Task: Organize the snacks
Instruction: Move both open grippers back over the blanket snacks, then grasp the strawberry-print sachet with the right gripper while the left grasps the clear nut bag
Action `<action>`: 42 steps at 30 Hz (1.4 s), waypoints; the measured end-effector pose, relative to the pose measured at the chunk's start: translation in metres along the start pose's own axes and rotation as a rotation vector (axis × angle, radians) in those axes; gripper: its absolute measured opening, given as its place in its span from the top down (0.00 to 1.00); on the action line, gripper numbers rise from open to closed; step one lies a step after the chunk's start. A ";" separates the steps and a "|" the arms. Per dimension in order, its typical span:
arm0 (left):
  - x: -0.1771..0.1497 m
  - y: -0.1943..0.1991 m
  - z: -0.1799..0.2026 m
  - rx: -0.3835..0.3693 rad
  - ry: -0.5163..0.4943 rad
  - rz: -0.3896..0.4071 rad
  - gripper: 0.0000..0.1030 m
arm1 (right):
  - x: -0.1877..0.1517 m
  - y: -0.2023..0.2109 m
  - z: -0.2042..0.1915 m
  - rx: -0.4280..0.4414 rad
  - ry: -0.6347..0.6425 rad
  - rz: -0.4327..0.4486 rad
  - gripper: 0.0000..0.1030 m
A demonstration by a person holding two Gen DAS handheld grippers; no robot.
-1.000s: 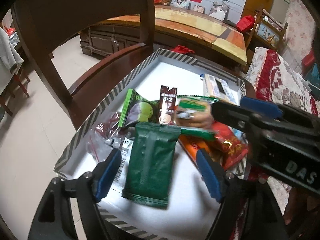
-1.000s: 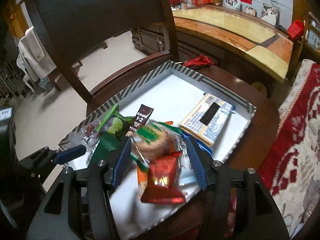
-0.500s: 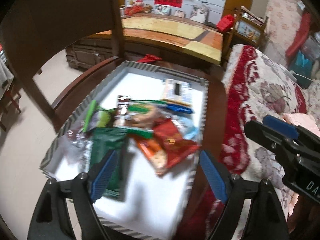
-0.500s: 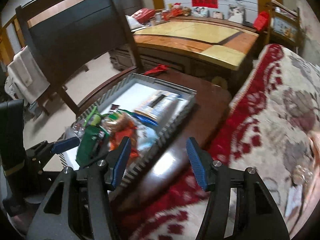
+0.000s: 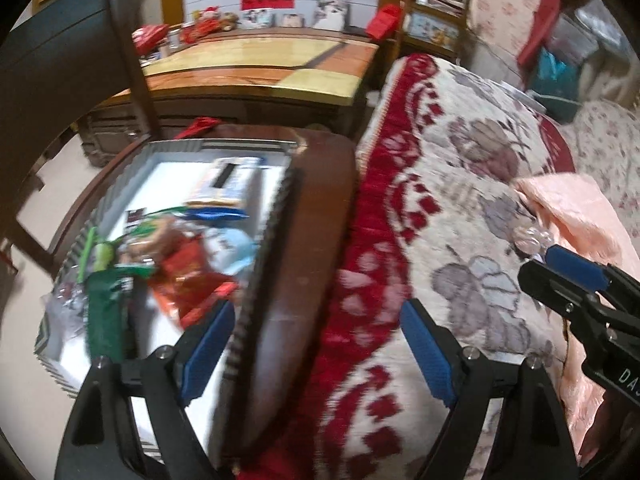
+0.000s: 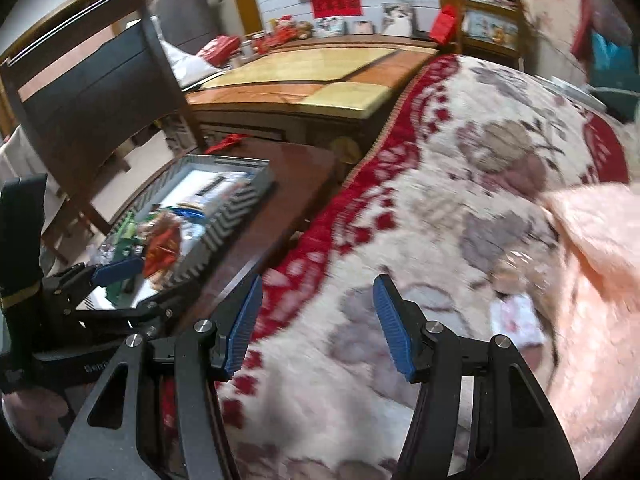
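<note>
A striped-rim tray (image 5: 256, 264) on a dark wooden table (image 5: 304, 240) holds several snack packets: a green one (image 5: 104, 316), a red one (image 5: 192, 280) and a white boxed one (image 5: 224, 184). My left gripper (image 5: 316, 352) is open and empty, over the table's right edge. My right gripper (image 6: 316, 328) is open and empty, above a floral blanket (image 6: 460, 200). A small clear-wrapped snack (image 6: 516, 276) and a pale packet (image 6: 516, 320) lie on the blanket to the right of it. The tray also shows in the right wrist view (image 6: 236, 204).
A pink cloth (image 5: 580, 216) lies on the blanket at the right. A dark wooden chair (image 6: 100, 88) stands beyond the tray. A long wooden cabinet (image 5: 260, 68) runs across the back.
Both grippers have swung right, away from the tray and toward the blanket. The right gripper has let go of the packet it hovered over and now looks at the blanket.
</note>
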State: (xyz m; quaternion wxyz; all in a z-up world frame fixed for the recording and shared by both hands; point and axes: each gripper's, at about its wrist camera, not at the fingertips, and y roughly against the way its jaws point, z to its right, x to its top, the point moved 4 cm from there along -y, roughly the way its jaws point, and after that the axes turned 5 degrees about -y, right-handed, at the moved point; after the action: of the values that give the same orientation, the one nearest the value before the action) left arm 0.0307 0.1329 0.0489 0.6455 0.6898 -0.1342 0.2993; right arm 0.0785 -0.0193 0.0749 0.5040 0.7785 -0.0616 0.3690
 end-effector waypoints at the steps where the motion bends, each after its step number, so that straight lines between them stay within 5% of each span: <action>1: 0.000 -0.001 0.006 -0.008 -0.009 -0.002 0.16 | -0.004 0.004 0.011 -0.012 -0.013 0.003 0.44; 19: 0.005 -0.025 0.084 -0.121 -0.116 -0.065 0.16 | -0.044 0.024 0.134 -0.137 -0.221 -0.018 0.44; 32: 0.007 -0.046 0.092 -0.126 -0.122 -0.108 0.16 | -0.041 -0.023 0.176 -0.173 -0.286 -0.097 0.44; 37: 0.005 -0.054 0.089 -0.124 -0.111 -0.125 0.16 | -0.031 -0.039 0.178 -0.189 -0.194 -0.129 0.32; 42: 0.005 -0.059 0.087 -0.122 -0.106 -0.137 0.16 | -0.023 -0.060 0.186 -0.174 -0.116 -0.192 0.31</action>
State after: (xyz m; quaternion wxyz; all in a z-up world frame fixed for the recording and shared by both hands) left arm 0.0896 0.0569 0.0054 0.6972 0.6716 -0.1388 0.2090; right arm 0.1849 -0.1511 -0.0250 0.5983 0.7541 -0.0476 0.2667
